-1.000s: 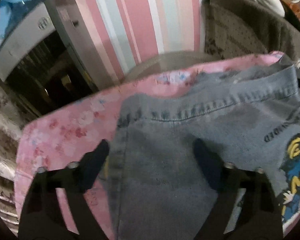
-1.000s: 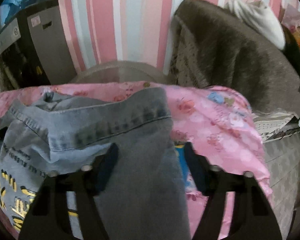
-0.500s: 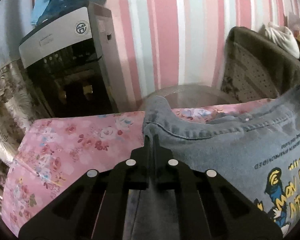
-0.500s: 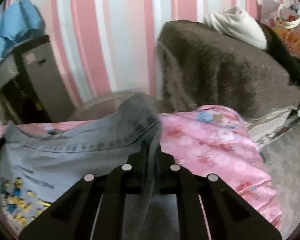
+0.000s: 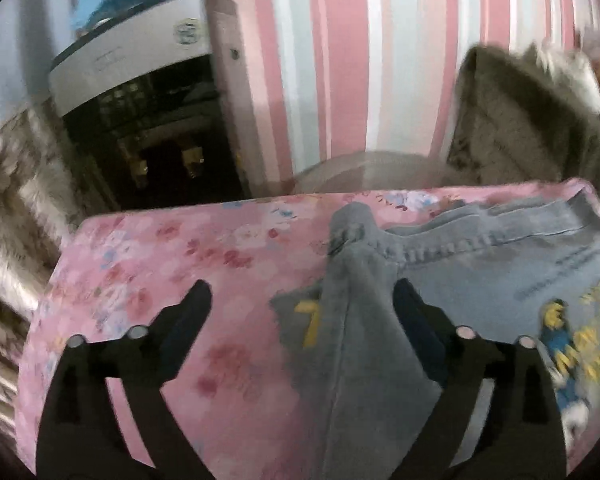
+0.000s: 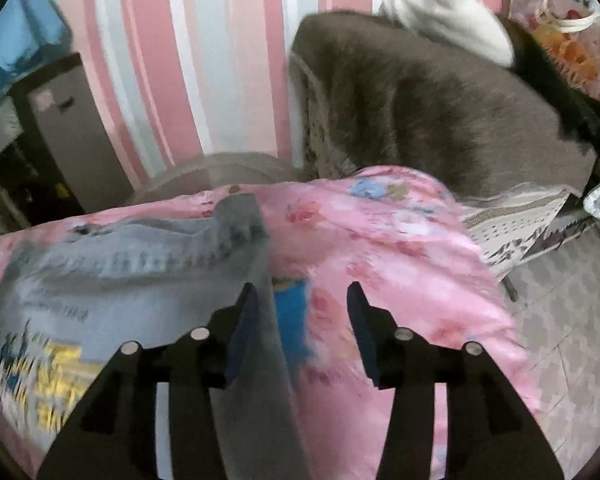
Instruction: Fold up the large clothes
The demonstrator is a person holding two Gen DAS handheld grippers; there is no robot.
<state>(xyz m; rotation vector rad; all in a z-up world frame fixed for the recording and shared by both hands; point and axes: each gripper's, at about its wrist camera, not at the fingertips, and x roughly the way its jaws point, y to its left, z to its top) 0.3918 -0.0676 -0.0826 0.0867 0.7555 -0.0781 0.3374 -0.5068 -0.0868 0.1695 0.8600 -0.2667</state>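
Note:
A light blue denim garment (image 5: pixel 480 264) with a yellow and blue cartoon print lies on a table under a pink floral cloth (image 5: pixel 160 248). My left gripper (image 5: pixel 302 288) hovers over the garment's left end, its jaws opening wide. A raised ridge of denim stands between them near the right finger, and no pad presses it. In the right wrist view the denim garment (image 6: pixel 120 280) spreads to the left. My right gripper (image 6: pixel 302 289) is over its right end, its jaws opening. A denim fold runs beside its left finger, and pink floral cloth (image 6: pixel 400 248) shows between the fingers.
A dark cabinet-like appliance with a white top (image 5: pixel 140 80) stands at the back left by the pink striped wall (image 5: pixel 340 60). A chair under a brown blanket (image 6: pixel 420 100) stands at the back right, with a white bundle (image 6: pixel 452 4) on it. Tiled floor (image 6: pixel 560 300) lies to the right.
Half a second ago both grippers were shut on pinched denim folds. Both have since opened and let the cloth go. Both views have also shifted and risen a little.

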